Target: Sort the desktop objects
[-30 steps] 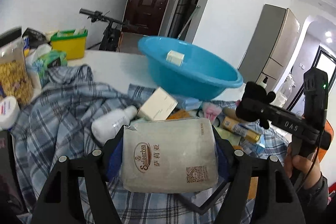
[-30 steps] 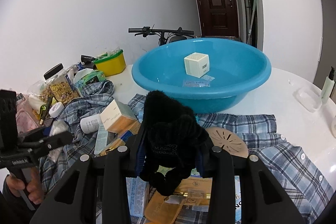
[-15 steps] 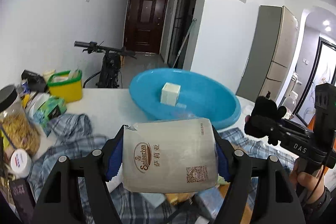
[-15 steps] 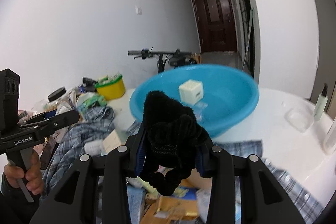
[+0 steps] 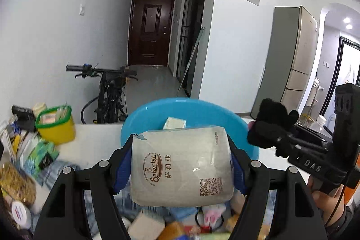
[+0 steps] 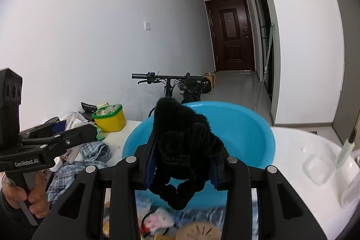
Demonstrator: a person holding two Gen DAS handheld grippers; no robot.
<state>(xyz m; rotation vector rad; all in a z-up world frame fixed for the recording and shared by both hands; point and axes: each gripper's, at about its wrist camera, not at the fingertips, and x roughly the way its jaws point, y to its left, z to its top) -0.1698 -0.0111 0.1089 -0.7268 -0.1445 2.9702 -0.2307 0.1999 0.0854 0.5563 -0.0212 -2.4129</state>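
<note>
The left gripper (image 5: 181,163) is clamped on a grey packet (image 5: 182,167), pads pressing its two sides, jaws about half apart. The right gripper (image 6: 183,161) is closed much narrower on a black fuzzy glove (image 6: 182,145), whose lower part dangles below the pads. Both loads hang in the air just before the blue basin (image 6: 247,123), which sits on the white table (image 6: 292,141) and already holds a small white box (image 5: 174,123).

What could go wrong: the packet is soft and slick (it looks like a sealed pouch), so a squeeze on its sides alone may let it slide out before it is over the basin, landing on the clutter below. The glove is limp, and its hanging end could catch on the near rim and drag out of the grip, or flop outside the rim on release. The two grippers are near each other, so they could knock together if both go for the basin at once.

Against the frame a second earlier, both grippers are higher and closer to the basin: the checked shirt (image 6: 90,154) and the bottles and boxes have dropped to the bottom edge of each view, and the hallway door (image 5: 149,29) fills more of it. Neither grip has changed.
</note>
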